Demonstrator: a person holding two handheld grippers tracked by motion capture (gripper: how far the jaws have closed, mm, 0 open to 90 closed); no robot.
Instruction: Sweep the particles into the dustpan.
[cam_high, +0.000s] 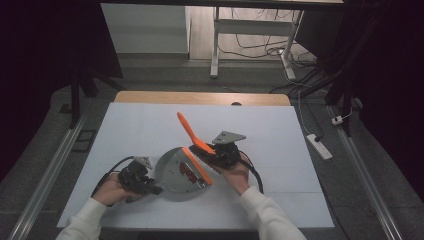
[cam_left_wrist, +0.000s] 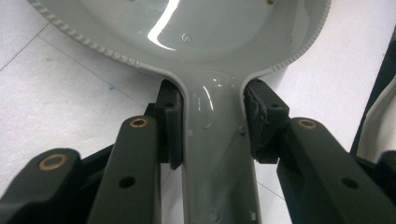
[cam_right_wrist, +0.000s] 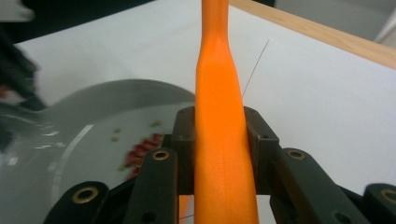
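On the white table sheet (cam_high: 150, 130), near the front edge: one grey dustpan (cam_high: 172, 172), lying flat, its handle clamped between the pads of the left gripper (cam_left_wrist: 212, 123), jaws closed on it. Right gripper (cam_right_wrist: 219, 140): jaws closed on the handle of an orange brush (cam_high: 192, 137), handle slanting up and away from the person, brush head at the dustpan's open edge. Contents of dustpan: small red scraps (cam_right_wrist: 142, 149) with a few paler bits, lying loose on the pan floor.

The grey dustpan (cam_left_wrist: 219, 42) is gripped by its handle (cam_left_wrist: 217, 154) between the pads (cam_left_wrist: 170, 123) of the left gripper (cam_left_wrist: 215, 123), just below the ridged rim; white table surface (cam_left_wrist: 60, 93) is seen beneath the dustpan.
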